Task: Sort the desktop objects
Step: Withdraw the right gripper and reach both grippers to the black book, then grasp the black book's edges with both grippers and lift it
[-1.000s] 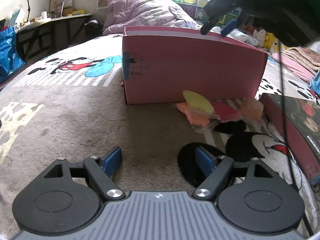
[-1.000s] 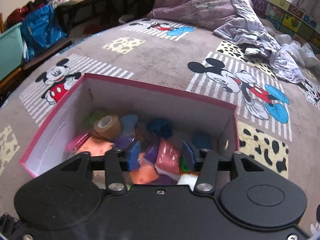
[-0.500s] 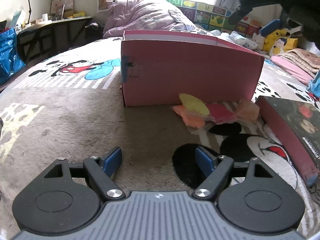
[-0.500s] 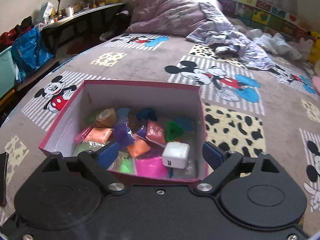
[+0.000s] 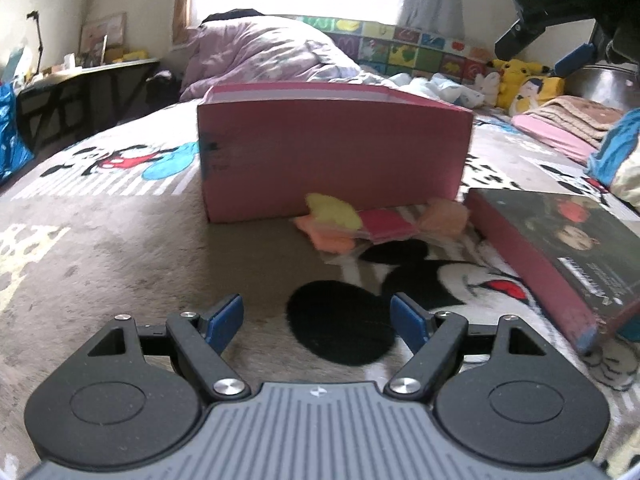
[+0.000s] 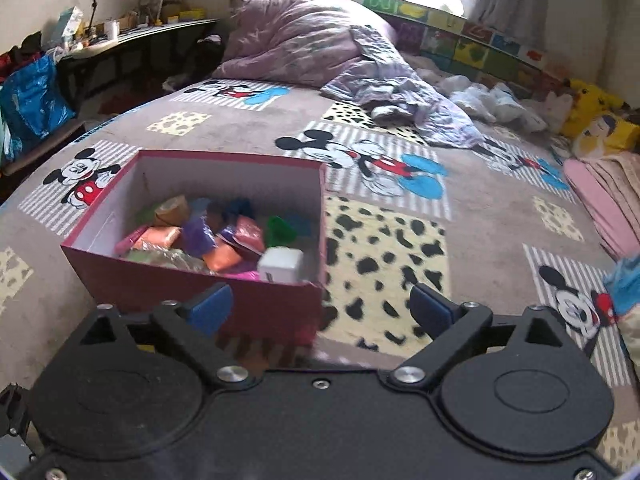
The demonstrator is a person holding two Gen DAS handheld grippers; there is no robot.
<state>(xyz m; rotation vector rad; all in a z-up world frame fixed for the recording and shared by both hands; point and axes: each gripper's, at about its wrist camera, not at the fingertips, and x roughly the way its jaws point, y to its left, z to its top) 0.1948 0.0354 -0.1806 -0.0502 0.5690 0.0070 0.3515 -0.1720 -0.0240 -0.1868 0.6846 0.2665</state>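
Note:
A pink box (image 5: 332,152) stands on the Mickey Mouse blanket; in the right wrist view the box (image 6: 256,304) holds several coloured packets, a tape roll (image 6: 172,210) and a white cube charger (image 6: 280,265). A clear bag of coloured pieces (image 5: 360,226) lies against the box's near wall. My left gripper (image 5: 316,318) is open and empty, low over the blanket in front of the bag. My right gripper (image 6: 320,306) is open and empty, raised above the box's near right corner; it also shows in the left wrist view (image 5: 560,40) at top right.
A dark book with a red spine (image 5: 560,248) lies right of the bag. A purple duvet (image 6: 320,40) is heaped at the far end. Plush toys (image 6: 596,120) and folded pink cloth (image 6: 608,196) lie at right. A cluttered desk (image 6: 120,36) stands at left.
My right gripper opened, left the white charger in the box, then rose and drew back to the right. My left gripper stayed open and nearly still.

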